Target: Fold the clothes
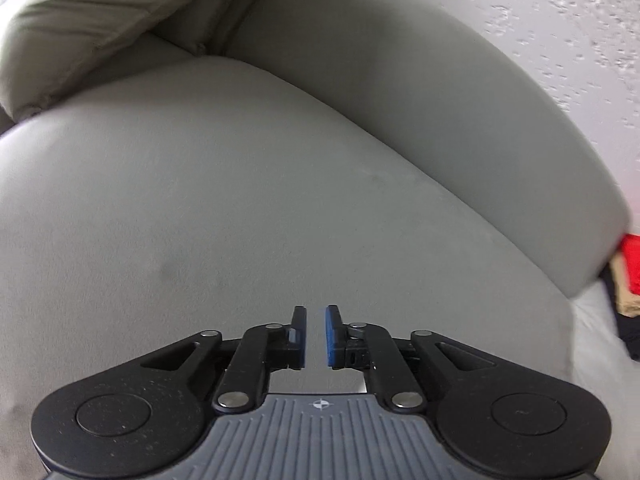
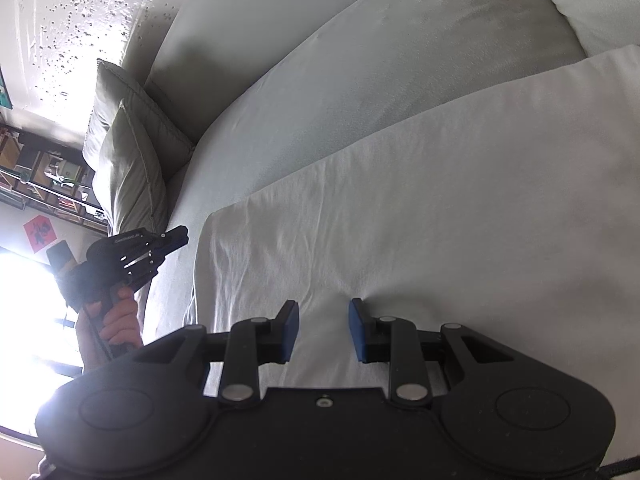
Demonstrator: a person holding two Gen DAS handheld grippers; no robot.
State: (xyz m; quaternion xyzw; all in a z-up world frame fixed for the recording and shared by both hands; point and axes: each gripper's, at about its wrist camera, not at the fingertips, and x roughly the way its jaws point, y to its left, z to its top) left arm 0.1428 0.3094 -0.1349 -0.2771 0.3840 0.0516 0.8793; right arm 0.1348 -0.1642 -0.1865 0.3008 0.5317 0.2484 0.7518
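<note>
A white garment (image 2: pixel 400 200) lies spread on the pale grey sofa seat (image 2: pixel 320 80), with its folded edge running from lower left to upper right. My right gripper (image 2: pixel 323 312) stands part-way open over its near edge. The fingertips rest on the cloth, which puckers at the right fingertip (image 2: pixel 357 305), and the cloth shows flat in the gap between the pads. My left gripper (image 1: pixel 316 312) hovers over bare seat cushion (image 1: pixel 240 200) with its jaws nearly together and nothing between them. In the right wrist view, a hand holds the left gripper (image 2: pixel 182 234) just left of the garment's corner.
Two olive-grey pillows (image 2: pixel 132 152) lean in the sofa's far corner, and one pillow (image 1: pixel 80 20) fills the upper left of the left wrist view. The sofa backrest (image 1: pixel 440 100) curves behind the seat under a speckled wall (image 1: pixel 560 20). A red object (image 1: pixel 632 264) sits past the sofa's right end.
</note>
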